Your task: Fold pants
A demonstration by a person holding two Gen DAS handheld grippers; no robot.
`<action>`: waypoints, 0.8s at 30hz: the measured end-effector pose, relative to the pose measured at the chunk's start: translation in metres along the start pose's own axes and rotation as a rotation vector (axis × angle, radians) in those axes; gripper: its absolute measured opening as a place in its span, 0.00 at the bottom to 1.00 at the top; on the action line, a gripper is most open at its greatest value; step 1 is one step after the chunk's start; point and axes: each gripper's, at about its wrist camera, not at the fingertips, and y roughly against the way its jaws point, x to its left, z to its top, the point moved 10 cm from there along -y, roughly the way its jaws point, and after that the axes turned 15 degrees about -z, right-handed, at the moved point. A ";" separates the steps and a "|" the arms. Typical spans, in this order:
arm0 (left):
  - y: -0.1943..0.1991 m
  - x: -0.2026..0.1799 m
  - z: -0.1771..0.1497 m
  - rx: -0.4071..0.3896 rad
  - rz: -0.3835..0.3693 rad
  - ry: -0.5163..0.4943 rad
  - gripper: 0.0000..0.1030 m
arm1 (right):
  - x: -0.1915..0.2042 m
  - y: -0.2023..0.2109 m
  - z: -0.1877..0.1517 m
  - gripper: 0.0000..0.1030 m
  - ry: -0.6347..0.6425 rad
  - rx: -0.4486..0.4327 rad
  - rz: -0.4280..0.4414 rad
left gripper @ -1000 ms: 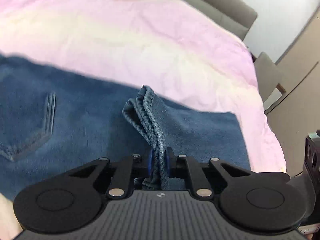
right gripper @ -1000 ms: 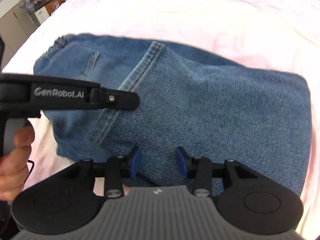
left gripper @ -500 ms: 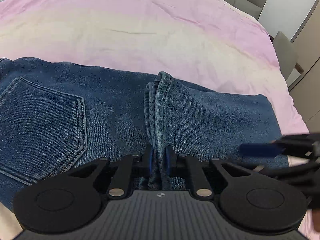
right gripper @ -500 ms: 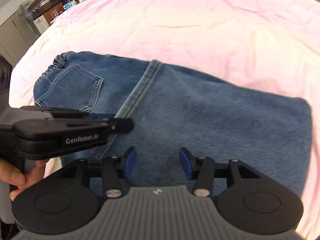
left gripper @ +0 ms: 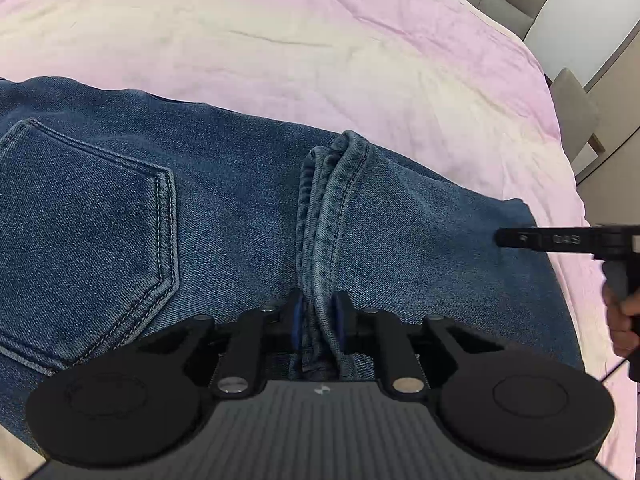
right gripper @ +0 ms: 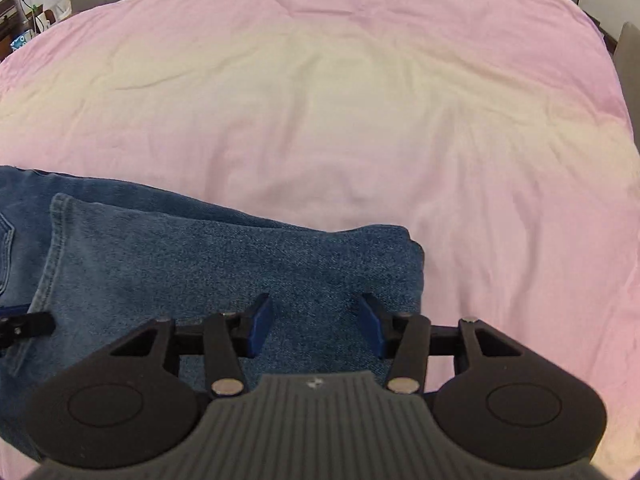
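- The jeans [left gripper: 224, 208] lie folded on the pink sheet [left gripper: 320, 48] of the bed, back pocket [left gripper: 84, 236] facing up.
- The left gripper [left gripper: 316, 320] has its fingers clamped on the bunched leg hems [left gripper: 332, 216], which stand up in a ridge across the denim.
- The right gripper [right gripper: 316, 326] hovers over the folded end of the jeans, fingers [right gripper: 260, 326] apart, nothing between them.

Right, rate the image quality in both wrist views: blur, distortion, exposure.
Left wrist view: sharp, denim stitching on the jeans crisp, fisheye bending the sheet edges, left gripper jaws shut on the hem. Right wrist view: equally sharp, sheet centre washed to pale cream, pinker toward the rim, dark corner vignetting; right gripper jaws open.
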 end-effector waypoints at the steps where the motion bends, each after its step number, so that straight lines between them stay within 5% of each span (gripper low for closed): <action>1: -0.003 0.000 0.001 0.004 -0.001 0.002 0.19 | 0.003 -0.009 0.002 0.48 0.003 0.008 -0.005; 8: -0.016 -0.002 0.005 0.002 -0.012 0.012 0.20 | -0.006 -0.042 0.011 0.50 -0.074 0.072 0.050; 14: -0.013 -0.002 0.004 0.001 -0.019 0.023 0.21 | -0.022 0.003 0.011 0.43 -0.061 0.003 0.047; 19: -0.013 -0.002 0.004 -0.001 -0.006 0.020 0.21 | -0.032 0.055 -0.029 0.43 0.015 -0.057 0.055; 24: -0.014 -0.002 0.007 0.013 -0.006 0.027 0.22 | -0.032 0.054 -0.076 0.43 0.103 -0.040 0.038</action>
